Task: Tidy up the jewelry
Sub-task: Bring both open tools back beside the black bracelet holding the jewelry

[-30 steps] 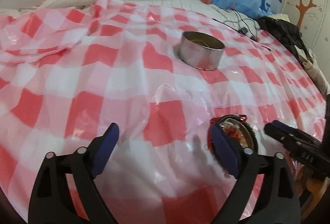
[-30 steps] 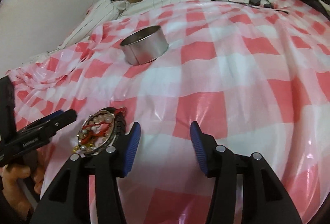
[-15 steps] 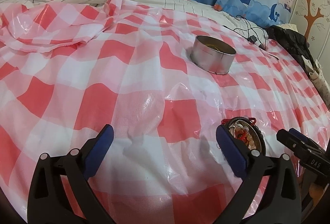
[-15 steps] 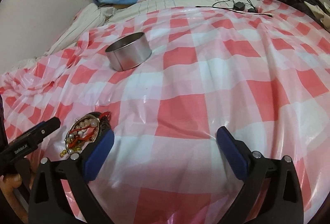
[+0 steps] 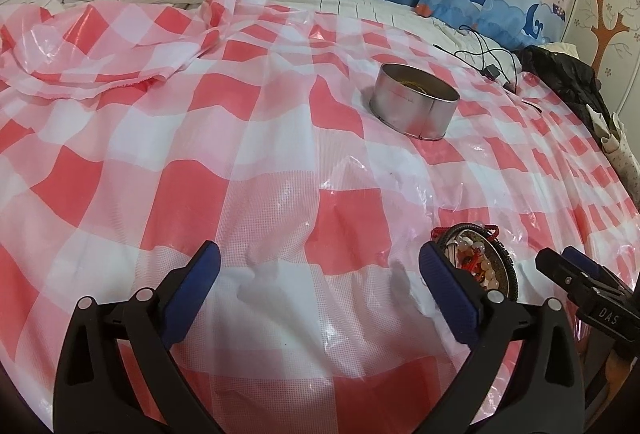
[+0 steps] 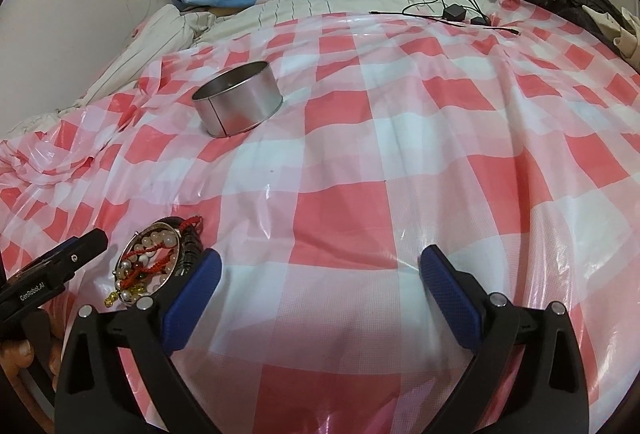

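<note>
jewelry pile beside left hand-held gripper – tin well apart

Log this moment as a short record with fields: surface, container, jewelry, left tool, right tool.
surface: red-and-white checked plastic sheet spread over a bed
container: round metal tin, lid off, upright on the sheet, far from both tools
jewelry: tangle of bracelets with pale beads and red cord, lying on the sheet between the tools
left tool: open, nothing between its fingers
right tool: open, nothing between its fingers, bracelets just outside its left finger
</note>
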Demonstrator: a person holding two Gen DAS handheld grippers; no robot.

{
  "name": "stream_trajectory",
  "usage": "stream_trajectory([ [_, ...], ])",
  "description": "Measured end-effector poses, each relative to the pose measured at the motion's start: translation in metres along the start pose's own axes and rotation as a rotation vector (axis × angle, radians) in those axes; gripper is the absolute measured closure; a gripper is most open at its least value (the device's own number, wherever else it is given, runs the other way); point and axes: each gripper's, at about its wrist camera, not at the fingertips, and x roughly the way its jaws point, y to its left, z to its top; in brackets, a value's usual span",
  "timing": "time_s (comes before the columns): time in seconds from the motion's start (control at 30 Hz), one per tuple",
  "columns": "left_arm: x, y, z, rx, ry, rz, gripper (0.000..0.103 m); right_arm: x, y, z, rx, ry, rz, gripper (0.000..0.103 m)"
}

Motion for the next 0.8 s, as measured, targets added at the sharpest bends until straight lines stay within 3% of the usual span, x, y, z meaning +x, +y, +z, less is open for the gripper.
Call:
stream_trajectory([
  [0.8, 0.0016, -0.0021, 0.0007, 0.006, 0.012, 0.011, 0.008, -0.0003, 0.0004, -0.0011, 0.001, -0.001, 0.0, 0.007],
])
